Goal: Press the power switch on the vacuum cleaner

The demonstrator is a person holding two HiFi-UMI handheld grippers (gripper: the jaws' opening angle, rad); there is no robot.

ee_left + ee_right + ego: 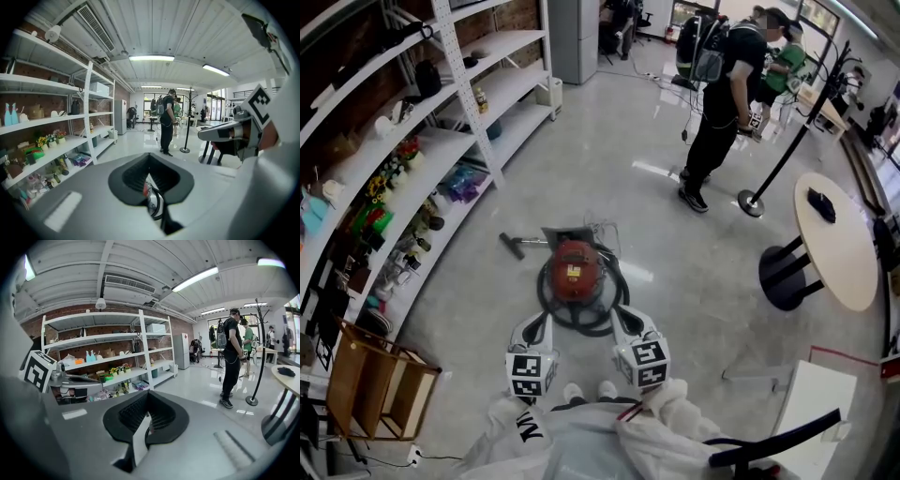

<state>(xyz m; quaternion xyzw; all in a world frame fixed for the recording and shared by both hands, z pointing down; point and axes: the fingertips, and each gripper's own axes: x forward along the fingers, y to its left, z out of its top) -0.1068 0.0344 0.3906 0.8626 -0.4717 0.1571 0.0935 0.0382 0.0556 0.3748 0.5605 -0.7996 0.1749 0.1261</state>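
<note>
Head view: nearest are the left gripper (538, 323) and the right gripper (623, 317), held low over the floor. Each has its jaws closed on nothing; the gripper views show only a thin slit between the pads. Just beyond their tips the vacuum (575, 267) sits on the floor at centre, a red canister ringed by its black hose (546, 298). It looks rigid and fairly heavy, so a closed tip pushed straight down should work the switch, though the canister might roll on the smooth floor. I cannot make out the switch itself; only a yellow label (573, 273) shows on top. Far right stands a person (722, 103).
</note>
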